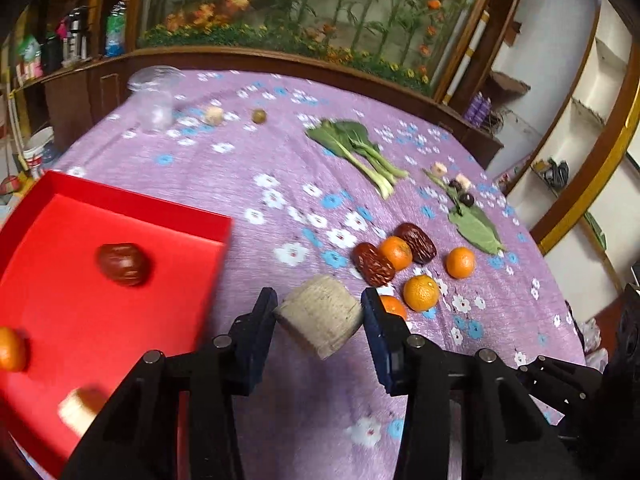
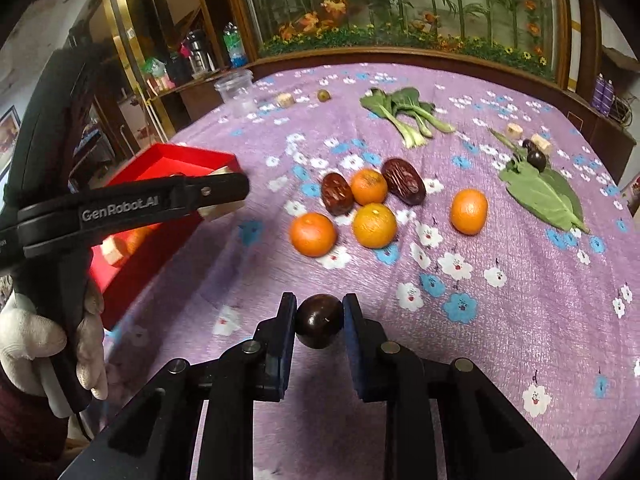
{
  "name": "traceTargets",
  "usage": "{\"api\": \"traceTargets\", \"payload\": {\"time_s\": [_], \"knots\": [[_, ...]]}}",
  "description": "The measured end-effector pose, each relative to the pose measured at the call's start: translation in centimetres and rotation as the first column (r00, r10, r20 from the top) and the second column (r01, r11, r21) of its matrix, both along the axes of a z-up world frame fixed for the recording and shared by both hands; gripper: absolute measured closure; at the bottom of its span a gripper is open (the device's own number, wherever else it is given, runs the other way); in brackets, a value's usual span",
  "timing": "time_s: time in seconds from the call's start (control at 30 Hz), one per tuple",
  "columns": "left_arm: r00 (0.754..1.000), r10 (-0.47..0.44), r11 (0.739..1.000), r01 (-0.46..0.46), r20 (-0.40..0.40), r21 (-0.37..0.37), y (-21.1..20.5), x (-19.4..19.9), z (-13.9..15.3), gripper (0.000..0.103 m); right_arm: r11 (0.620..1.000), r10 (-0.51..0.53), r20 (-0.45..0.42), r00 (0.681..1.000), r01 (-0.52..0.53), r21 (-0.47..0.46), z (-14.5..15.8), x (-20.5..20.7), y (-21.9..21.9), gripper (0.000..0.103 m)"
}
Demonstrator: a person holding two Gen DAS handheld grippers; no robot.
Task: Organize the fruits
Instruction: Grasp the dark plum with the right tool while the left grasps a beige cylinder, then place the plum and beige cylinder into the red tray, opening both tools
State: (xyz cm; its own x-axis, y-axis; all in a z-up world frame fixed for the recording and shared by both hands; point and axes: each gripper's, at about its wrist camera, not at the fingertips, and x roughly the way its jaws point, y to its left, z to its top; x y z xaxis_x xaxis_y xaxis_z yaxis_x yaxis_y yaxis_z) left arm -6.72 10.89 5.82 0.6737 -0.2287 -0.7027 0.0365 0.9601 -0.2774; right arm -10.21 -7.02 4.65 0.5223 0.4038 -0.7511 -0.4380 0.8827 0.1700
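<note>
Nearest in the right wrist view, the right gripper (image 2: 319, 326) clamps a dark round plum (image 2: 319, 321) between its blue fingers (image 2: 285, 344), held above the purple flowered cloth of the desk (image 2: 520, 320). At nine o'clock a white-gloved hand (image 2: 44, 344) holds the black handle of the other tool.

In the left wrist view the left gripper (image 1: 319, 318) has its fingers (image 1: 260, 332) pressed on both sides of a pale, beige cylindrical chunk (image 1: 320, 320), tilted and lifted off the cloth. It hangs just beside the right edge of the red tray (image 1: 120, 320), which fills the eight to ten o'clock side. Inside the tray lie a red jujube (image 1: 123, 264), a mandarin (image 1: 12, 349) at the left edge and a blurred pale piece (image 1: 80, 410).

Farther out, toward one o'clock, is a cluster: two wrinkled red jujubes (image 2: 338, 194) with a mandarin (image 2: 369, 187) between them, two more mandarins (image 2: 374, 226) just in front, and one mandarin (image 2: 469, 211) apart to the right. Beyond that, at two o'clock, a broad green leaf (image 2: 544, 196) lies with two dark plums (image 2: 536, 158) at its stem end and two pale chunks (image 2: 514, 131) nearby.

At twelve o'clock lies a bunch of bok choy (image 2: 404, 110). At the far edge, around eleven o'clock, are a small greenish fruit (image 2: 323, 95), another pale chunk (image 2: 285, 99) and a clear plastic jar (image 2: 236, 90).
</note>
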Motion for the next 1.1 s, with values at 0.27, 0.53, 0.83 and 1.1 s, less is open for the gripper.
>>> {"api": "traceTargets", "payload": {"time_s": [0.27,0.53,0.83,1.1], "knots": [[0.980,0.190,0.980,-0.186,0.055,-0.075,8.3,-3.0,1.8,0.061,0.998,0.051,0.054,0.997,-0.052,0.018,2.6,-1.8,2.4,0.078],[0.924,0.380,0.919,-0.371,0.046,-0.134,16.6,-5.5,1.3,0.061,0.987,0.131,0.011,0.991,-0.131,0.090,3.8,-0.8,7.2,0.077],[0.891,0.453,0.889,-0.451,0.017,-0.086,20.0,-5.5,-0.3,0.060,0.967,0.232,-0.049,0.972,-0.225,0.120,3.1,2.0,15.8,0.077],[0.888,0.461,0.884,-0.459,-0.007,-0.091,21.8,-5.1,-1.3,0.060,0.961,0.272,-0.093,0.958,-0.266,0.076,0.9,4.1,21.1,0.077]]}}
